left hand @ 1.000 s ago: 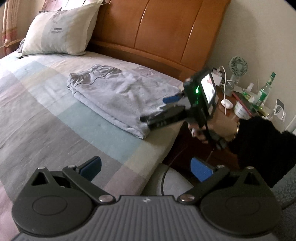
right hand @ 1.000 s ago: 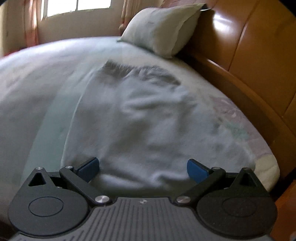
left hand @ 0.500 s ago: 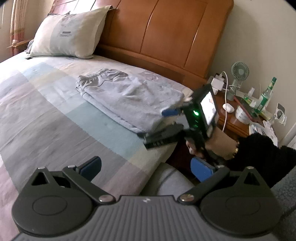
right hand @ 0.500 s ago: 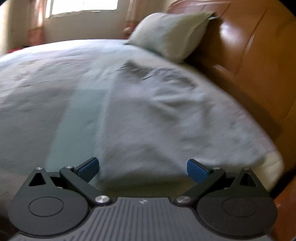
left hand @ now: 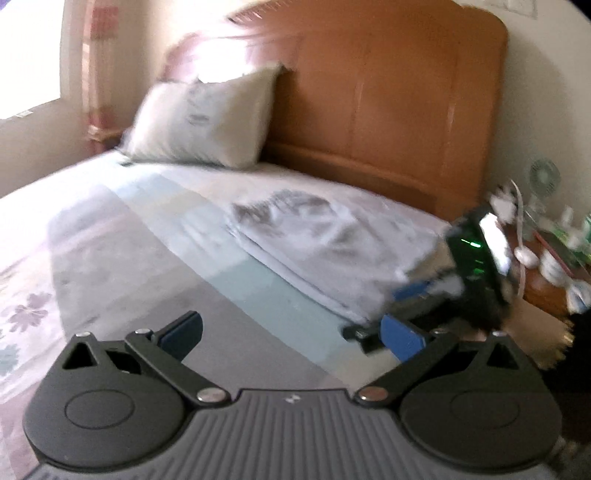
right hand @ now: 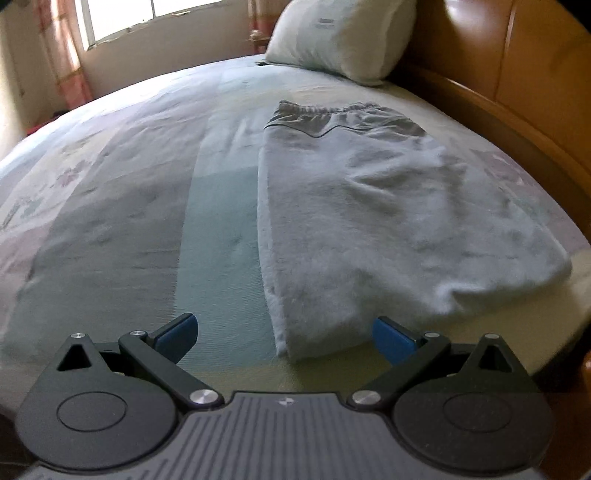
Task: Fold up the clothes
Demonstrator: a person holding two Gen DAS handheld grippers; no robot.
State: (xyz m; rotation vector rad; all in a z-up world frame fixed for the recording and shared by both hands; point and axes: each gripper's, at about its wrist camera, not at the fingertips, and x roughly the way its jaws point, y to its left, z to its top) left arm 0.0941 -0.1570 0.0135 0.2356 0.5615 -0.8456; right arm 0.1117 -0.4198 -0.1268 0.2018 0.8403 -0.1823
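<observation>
On the patchwork bedspread [right hand: 110, 229], well left of the garment, nothing needs handling; the left gripper [left hand: 291, 332] hangs above the near part of the bed with its blue-padded fingers spread wide and nothing between them, the grey shorts [left hand: 325, 243] lying ahead of it and off to its right, well apart from its tips. Those shorts [right hand: 388, 206] are already doubled lengthwise into a long strip, the elastic waistband at the far end toward the pillow [right hand: 340, 33] and the leg hems at the near end by the mattress edge, close along the wooden headboard [right hand: 517, 74]. Judging by that, the lengthwise fold is done and the step in hand is the approach to the hem end for a crosswise fold. The right gripper [right hand: 284, 336] sits low at the near edge of the bed, fingers likewise spread and empty, with the near left corner of the hem lying just ahead of the gap between them; whether a pad touches the cloth I cannot tell. In the left wrist view, which is motion-blurred, the right gripper [left hand: 406, 306] shows at that same hem corner, beside a nightstand [left hand: 546, 291] crowded with small items. The next move probably calls for pushing forward so that the stacked layers enter the gap, closing on all of them together, and bringing the left gripper across to the other hem corner so the end lifts evenly toward the waistband.
</observation>
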